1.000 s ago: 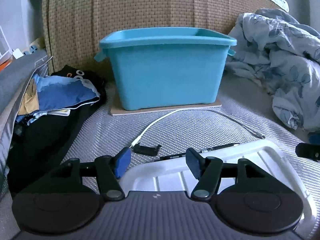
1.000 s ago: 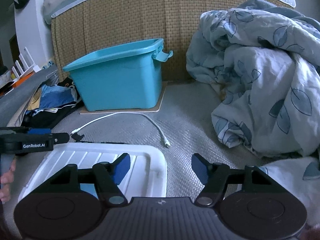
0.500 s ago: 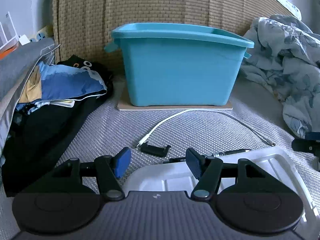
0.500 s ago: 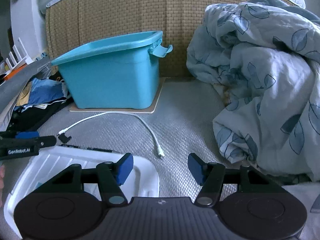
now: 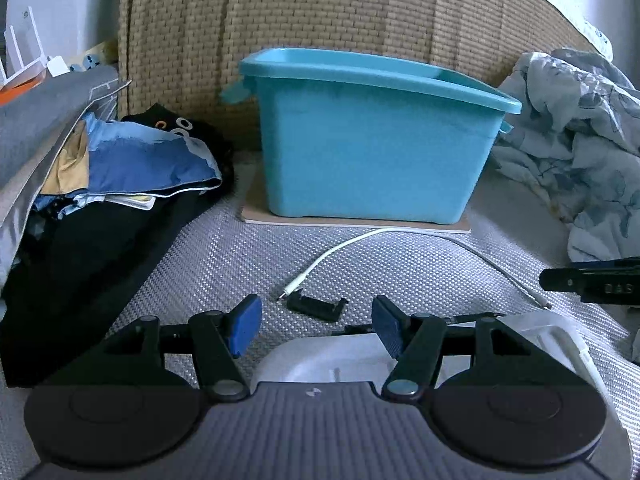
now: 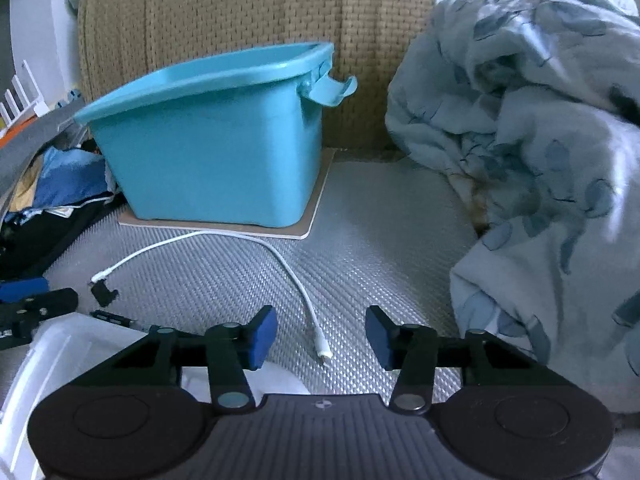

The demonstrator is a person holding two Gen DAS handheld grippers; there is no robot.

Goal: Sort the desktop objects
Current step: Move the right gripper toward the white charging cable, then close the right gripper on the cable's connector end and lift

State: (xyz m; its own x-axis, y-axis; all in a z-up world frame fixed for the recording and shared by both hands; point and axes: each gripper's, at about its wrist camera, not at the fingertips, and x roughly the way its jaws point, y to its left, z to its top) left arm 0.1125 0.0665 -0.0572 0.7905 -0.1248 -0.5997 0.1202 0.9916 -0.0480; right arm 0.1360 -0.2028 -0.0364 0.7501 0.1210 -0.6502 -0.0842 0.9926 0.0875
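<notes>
A teal plastic bin [image 5: 372, 152] stands on a thin board against the woven headboard; it also shows in the right wrist view [image 6: 212, 152]. A white cable [image 5: 344, 248] curves across the grey mat in front of it, its far plug [image 6: 322, 352] just ahead of my right gripper. A small black clip [image 5: 318, 306] lies just ahead of my left gripper [image 5: 316, 330], which is open and empty. A black pen [image 6: 116, 320] lies by the white lid [image 5: 328, 360]. My right gripper [image 6: 322, 338] is open and empty.
Folded clothes [image 5: 120, 160] pile up at the left. A crumpled floral quilt [image 6: 540, 160] fills the right side. The white lid [image 6: 52, 356] lies under both grippers at the near edge of the grey mat [image 6: 380, 240].
Both grippers have moved forward and lower toward the mat. The clip now sits close to my left gripper and the cable plug close to my right. Both stay open.
</notes>
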